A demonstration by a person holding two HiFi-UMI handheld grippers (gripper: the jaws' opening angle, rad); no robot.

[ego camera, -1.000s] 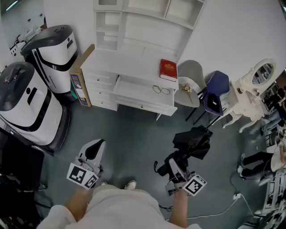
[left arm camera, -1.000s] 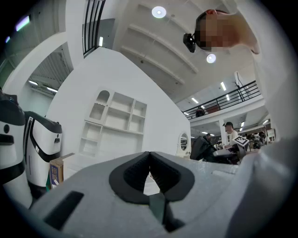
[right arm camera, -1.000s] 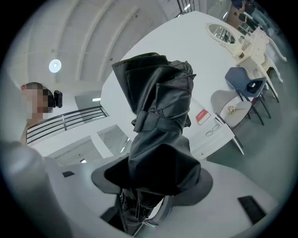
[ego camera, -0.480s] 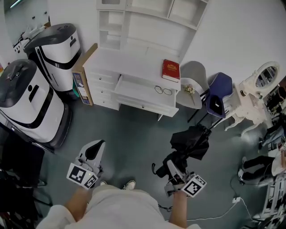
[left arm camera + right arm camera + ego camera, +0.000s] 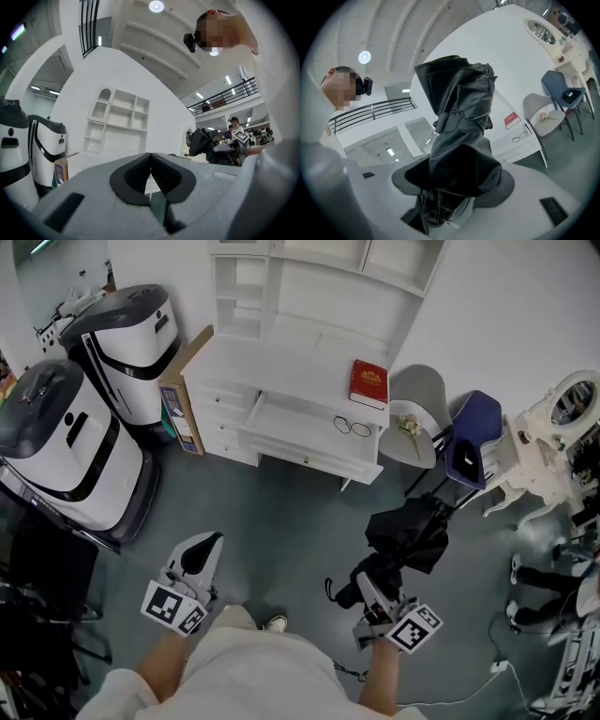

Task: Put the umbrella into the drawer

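Note:
A folded black umbrella (image 5: 408,535) sticks out of my right gripper (image 5: 375,589), which is shut on its lower end, over the grey floor in front of the white desk (image 5: 281,367). In the right gripper view the umbrella (image 5: 459,117) fills the gap between the jaws of the right gripper (image 5: 454,190) and hides the pads. The desk's middle drawer (image 5: 281,423) stands pulled out, with a pair of glasses (image 5: 354,427) at its right end. My left gripper (image 5: 194,561) hangs at lower left, shut and empty; the left gripper (image 5: 151,165) shows its pads meeting.
A red book (image 5: 368,382) lies on the desk top. Two white-and-black machines (image 5: 61,442) and a cardboard box (image 5: 183,395) stand left of the desk. A grey chair (image 5: 412,418), a blue chair (image 5: 472,442) and a white vanity (image 5: 553,432) stand at the right. A cable (image 5: 469,681) trails on the floor.
The view has shifted, so the desk sits a little further right. My right gripper has edged right with the umbrella still clamped. The left gripper stays shut.

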